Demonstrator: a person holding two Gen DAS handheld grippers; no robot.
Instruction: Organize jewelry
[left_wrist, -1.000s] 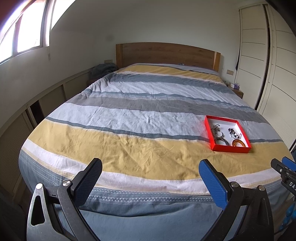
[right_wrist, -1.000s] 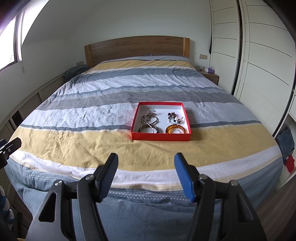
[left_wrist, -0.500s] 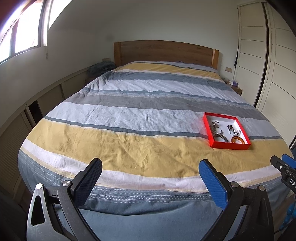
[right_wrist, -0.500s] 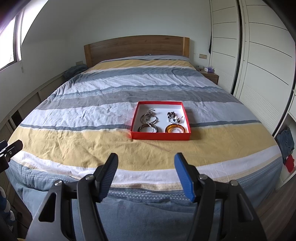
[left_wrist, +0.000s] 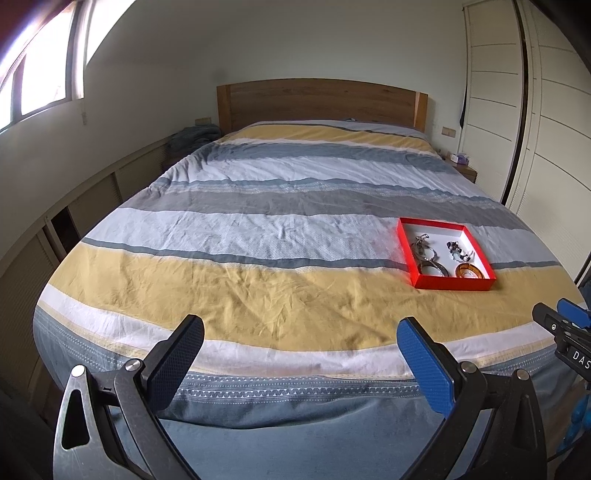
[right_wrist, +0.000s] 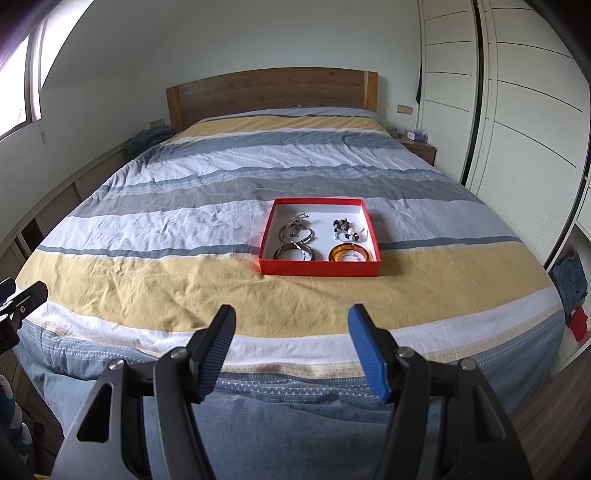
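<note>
Currently | right claw (right_wrist: 291, 321): jaws apart, empty | left claw (left_wrist: 299, 334): jaws wide, empty | red tray (right_wrist: 319, 266) of bracelets (right_wrist: 295, 232): on bed (right_wrist: 147, 266), straight ahead of right claw, well off to the left claw's right | right nearer.

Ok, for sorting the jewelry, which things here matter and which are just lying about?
Part of the job:
- red box on the bed
- silver bangles in it
- bead bracelet
- amber bangle
- left gripper and right gripper, both open and empty

Just lying about:
- striped bedspread
- tissue box on the nightstand
- clothes by the wardrobe
</note>
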